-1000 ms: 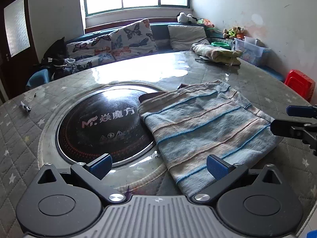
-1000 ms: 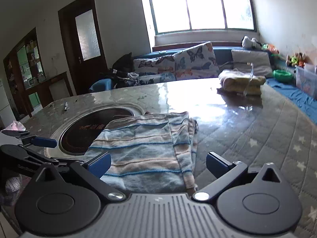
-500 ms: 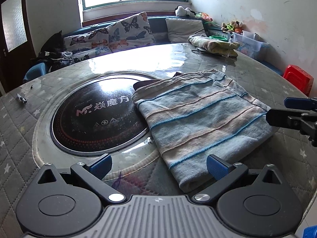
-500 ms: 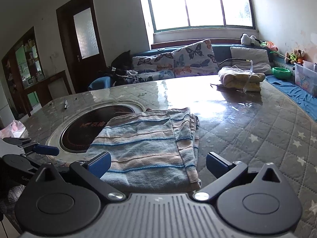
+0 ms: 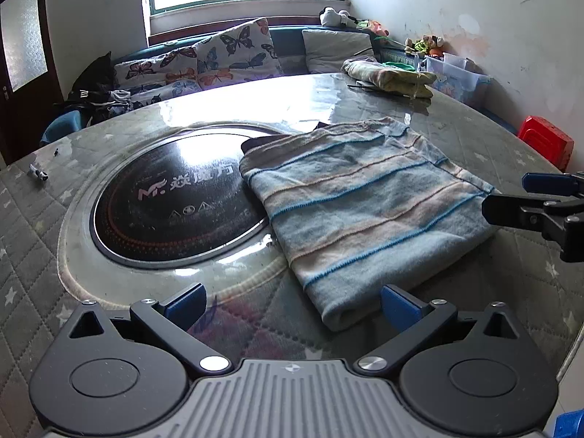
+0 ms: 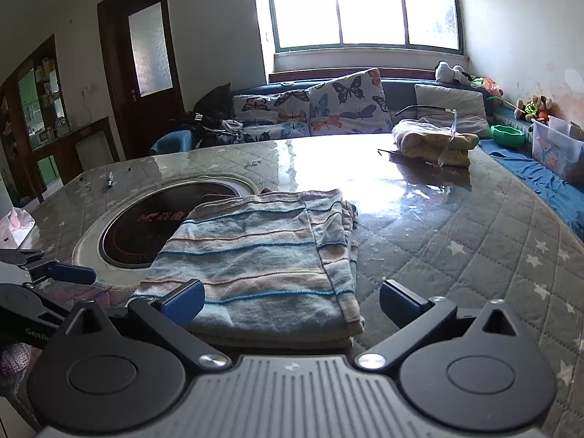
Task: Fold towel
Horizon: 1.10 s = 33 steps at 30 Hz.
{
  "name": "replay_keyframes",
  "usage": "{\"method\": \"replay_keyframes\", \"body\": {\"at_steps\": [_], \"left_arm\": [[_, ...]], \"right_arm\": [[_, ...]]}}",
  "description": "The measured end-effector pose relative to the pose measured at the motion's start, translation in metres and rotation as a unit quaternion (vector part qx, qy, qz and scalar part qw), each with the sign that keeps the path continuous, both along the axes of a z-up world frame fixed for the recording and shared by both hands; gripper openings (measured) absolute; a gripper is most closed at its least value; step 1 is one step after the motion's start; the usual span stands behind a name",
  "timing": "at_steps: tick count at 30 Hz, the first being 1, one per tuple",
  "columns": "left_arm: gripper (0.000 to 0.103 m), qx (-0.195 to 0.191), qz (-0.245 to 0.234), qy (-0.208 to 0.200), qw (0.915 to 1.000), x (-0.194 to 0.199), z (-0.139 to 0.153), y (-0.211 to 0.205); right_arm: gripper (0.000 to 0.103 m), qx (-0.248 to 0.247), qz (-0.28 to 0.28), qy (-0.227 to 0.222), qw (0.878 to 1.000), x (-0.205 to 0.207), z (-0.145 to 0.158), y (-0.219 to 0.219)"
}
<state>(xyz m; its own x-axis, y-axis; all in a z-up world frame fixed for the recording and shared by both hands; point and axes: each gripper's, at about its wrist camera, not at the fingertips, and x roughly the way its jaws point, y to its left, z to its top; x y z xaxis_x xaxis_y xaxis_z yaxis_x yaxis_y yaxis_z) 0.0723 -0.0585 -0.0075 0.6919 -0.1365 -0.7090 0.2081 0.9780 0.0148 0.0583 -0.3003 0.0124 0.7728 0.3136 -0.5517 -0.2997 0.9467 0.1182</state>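
A blue-and-beige striped towel (image 5: 365,200) lies folded flat on the round table, its left part over the dark hob plate (image 5: 171,197). My left gripper (image 5: 292,301) is open just short of the towel's near corner, with nothing between its fingers. The right gripper (image 5: 525,199) shows at the right edge beside the towel's right side. In the right wrist view the towel (image 6: 255,255) lies straight ahead, its near edge between the open fingers of my right gripper (image 6: 290,301), which hold nothing. The left gripper (image 6: 43,266) appears low on the left.
The table (image 5: 511,138) has a quilted star-print cover under glass. Another folded cloth (image 5: 390,76) lies at its far side, and a small pen (image 5: 38,173) at the far left. A red stool (image 5: 545,140) stands beyond the right rim, and a cushioned bench (image 6: 328,109) runs under the window.
Both grippers have drawn back and risen a little from the towel, staying open. The towel's near corner now lies ahead of the left fingers. The towel has not moved.
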Motion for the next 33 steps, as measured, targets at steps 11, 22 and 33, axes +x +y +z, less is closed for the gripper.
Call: {"method": "replay_keyframes", "body": {"at_steps": [11,22,33], "left_arm": [[0.103,0.001,-0.006,0.002,1.0000,-0.006,0.001,-0.003],[0.103,-0.003,-0.009,0.011,0.9999,-0.003,0.000,-0.004],[0.103,-0.009,-0.001,0.027,0.9996,0.007,-0.003,0.001]], "right_arm": [[0.103,0.012,-0.004,0.009,1.000,-0.008,-0.003,-0.001],[0.103,0.006,0.002,0.012,1.000,-0.007,-0.004,0.002],[0.103,0.004,0.010,0.022,1.000,0.003,-0.006,0.004]]}}
